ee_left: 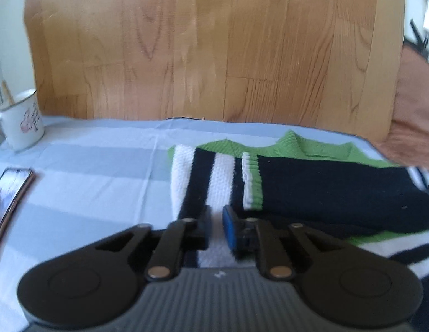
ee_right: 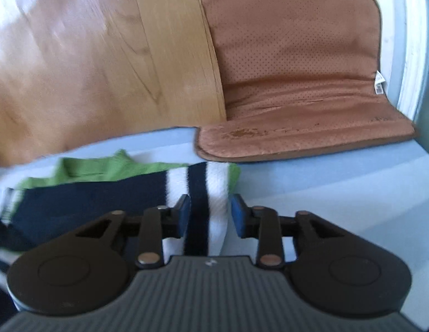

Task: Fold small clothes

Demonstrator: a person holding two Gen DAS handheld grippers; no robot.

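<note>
On the blue striped cloth (ee_left: 84,166), both grippers are straddling the knitted sweater (ee_left: 339,191): left gripper (ee_left: 216,227) narrowly, seemingly pinching fabric; right gripper (ee_right: 209,215) wide, readying a fold.

White mug (ee_left: 22,120) and phone (ee_left: 12,193) sat left on the blue cloth (ee_left: 103,171); brown cushion (ee_right: 297,83) right of it.

Soft daylight, motion blur throughout, fisheye bending at edges, pale glare on the wooden board (ee_right: 28,13).
</note>
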